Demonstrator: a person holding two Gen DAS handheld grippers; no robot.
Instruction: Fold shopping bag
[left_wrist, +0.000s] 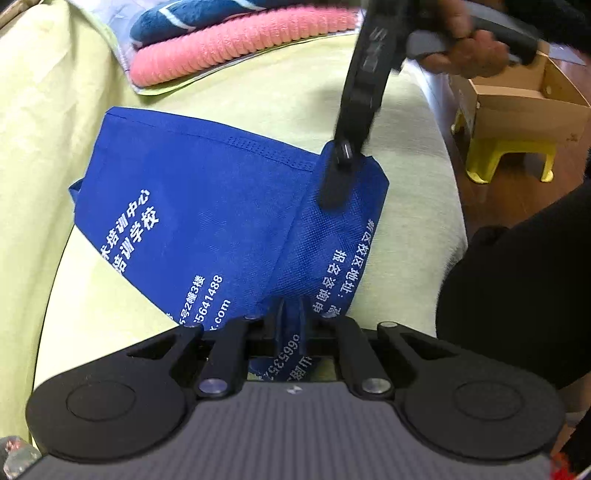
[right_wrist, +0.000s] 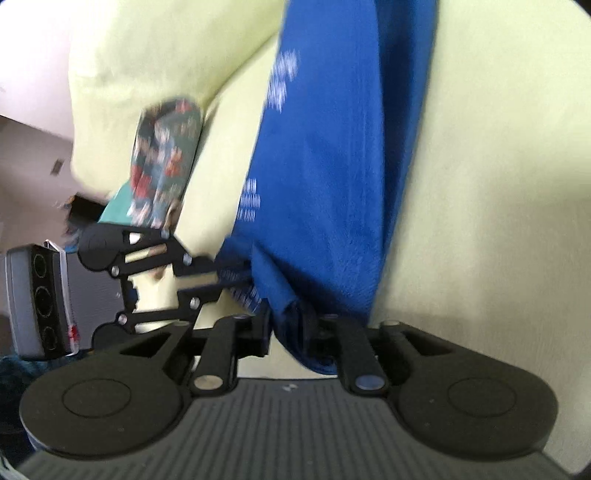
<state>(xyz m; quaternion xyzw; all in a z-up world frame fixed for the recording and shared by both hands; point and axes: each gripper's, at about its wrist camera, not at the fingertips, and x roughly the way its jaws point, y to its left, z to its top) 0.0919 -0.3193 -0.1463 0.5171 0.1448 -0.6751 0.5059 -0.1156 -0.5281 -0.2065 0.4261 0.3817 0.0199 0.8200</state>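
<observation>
A blue shopping bag (left_wrist: 207, 206) with white print lies partly folded on a pale yellow-green sheet (left_wrist: 266, 92). At the bottom of the left wrist view, my left gripper (left_wrist: 291, 314) is shut on a bunched printed fold of the bag's near edge. My right gripper (left_wrist: 341, 173) comes down from the upper right, held by a hand (left_wrist: 469, 48). It is shut on the bag's far right corner, which tents up to it. In the right wrist view the bag (right_wrist: 332, 166) runs down between the right gripper's (right_wrist: 291, 325) jaws. There the left gripper (right_wrist: 221, 275) pinches the bag's edge at the left.
Folded pink and navy towels (left_wrist: 236, 40) lie at the back of the sheet. A cardboard box (left_wrist: 524, 103) sits on a yellow stool (left_wrist: 509, 162) on the wood floor at the right. A dark sleeve (left_wrist: 517, 277) fills the right side. A patterned cushion (right_wrist: 166, 162) is left of the bag.
</observation>
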